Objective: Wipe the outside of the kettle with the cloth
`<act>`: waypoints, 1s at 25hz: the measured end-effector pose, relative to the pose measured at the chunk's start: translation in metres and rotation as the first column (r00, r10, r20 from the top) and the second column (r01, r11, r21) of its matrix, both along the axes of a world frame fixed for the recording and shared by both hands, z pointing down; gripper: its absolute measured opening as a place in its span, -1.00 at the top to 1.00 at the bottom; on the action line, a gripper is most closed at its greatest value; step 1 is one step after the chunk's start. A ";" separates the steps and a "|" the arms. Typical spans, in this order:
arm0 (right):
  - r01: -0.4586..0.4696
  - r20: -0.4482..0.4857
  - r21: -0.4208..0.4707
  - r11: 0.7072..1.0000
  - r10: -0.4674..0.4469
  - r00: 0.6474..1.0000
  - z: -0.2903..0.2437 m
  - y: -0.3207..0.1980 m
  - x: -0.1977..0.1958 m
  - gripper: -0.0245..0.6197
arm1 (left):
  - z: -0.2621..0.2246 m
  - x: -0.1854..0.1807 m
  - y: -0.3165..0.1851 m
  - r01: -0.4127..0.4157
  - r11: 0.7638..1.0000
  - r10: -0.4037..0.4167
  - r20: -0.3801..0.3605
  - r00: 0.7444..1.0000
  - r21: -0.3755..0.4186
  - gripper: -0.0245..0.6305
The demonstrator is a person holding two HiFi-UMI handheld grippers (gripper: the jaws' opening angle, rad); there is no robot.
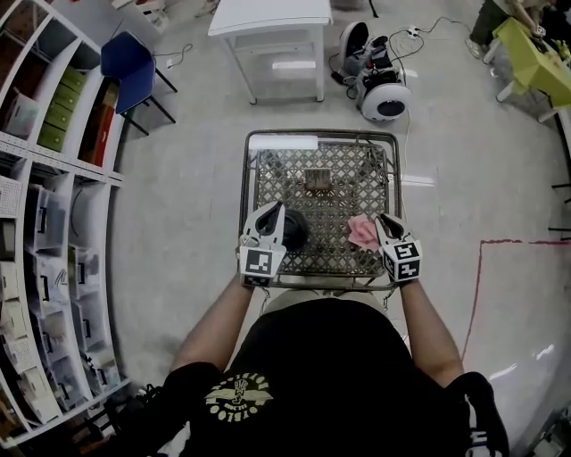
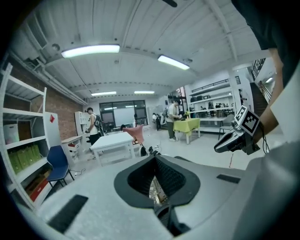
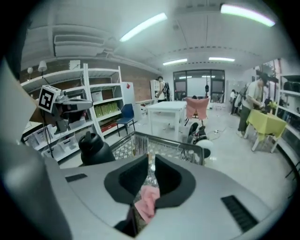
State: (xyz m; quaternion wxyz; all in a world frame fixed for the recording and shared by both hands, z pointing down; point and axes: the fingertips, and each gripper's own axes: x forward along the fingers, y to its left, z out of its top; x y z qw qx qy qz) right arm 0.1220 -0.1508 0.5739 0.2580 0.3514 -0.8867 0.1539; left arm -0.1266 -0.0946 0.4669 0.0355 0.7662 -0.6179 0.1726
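Right gripper [image 1: 384,221] jaws pinching pink cloth [image 1: 361,232], left gripper [image 1: 272,211] jaws nearly together, empty, black kettle [image 1: 295,229] just beside it on wire-mesh bench [image 1: 343,174]

A metal mesh table [image 1: 247,192] fills the frame's centre in the head view, with 1 small brown object [image 1: 318,179] on it. A white table [image 1: 270,18] stands top centre, a blue chair [image 1: 129,67] and shelving [image 1: 53,223] at left, a green table [image 1: 526,54] upper right, red floor tape [image 1: 477,286] at right
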 end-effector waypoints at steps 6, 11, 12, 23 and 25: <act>-0.095 0.164 0.187 0.978 0.064 0.984 -0.101 -0.021 -0.002 0.89 | -0.065 -0.006 0.001 0.029 0.992 -0.021 -0.066 0.998 0.121 0.93; -0.103 0.202 0.258 0.961 0.050 0.978 -0.163 -0.018 -0.011 0.89 | -0.121 -0.008 0.001 0.029 0.974 -0.010 -0.086 0.996 0.227 0.93; -0.098 0.206 0.274 0.957 0.041 0.978 -0.174 -0.016 -0.015 0.89 | -0.131 -0.010 0.002 0.033 0.969 -0.012 -0.091 0.996 0.243 0.94; -0.035 0.217 0.381 0.924 -0.053 0.975 -0.237 0.017 -0.051 0.89 | -0.181 -0.014 0.021 0.000 0.939 0.010 -0.029 1.000 0.345 0.94; -0.034 0.215 0.384 0.923 -0.053 0.975 -0.239 0.021 -0.054 0.89 | -0.181 -0.014 0.024 -0.012 0.938 0.019 -0.015 1.000 0.346 0.94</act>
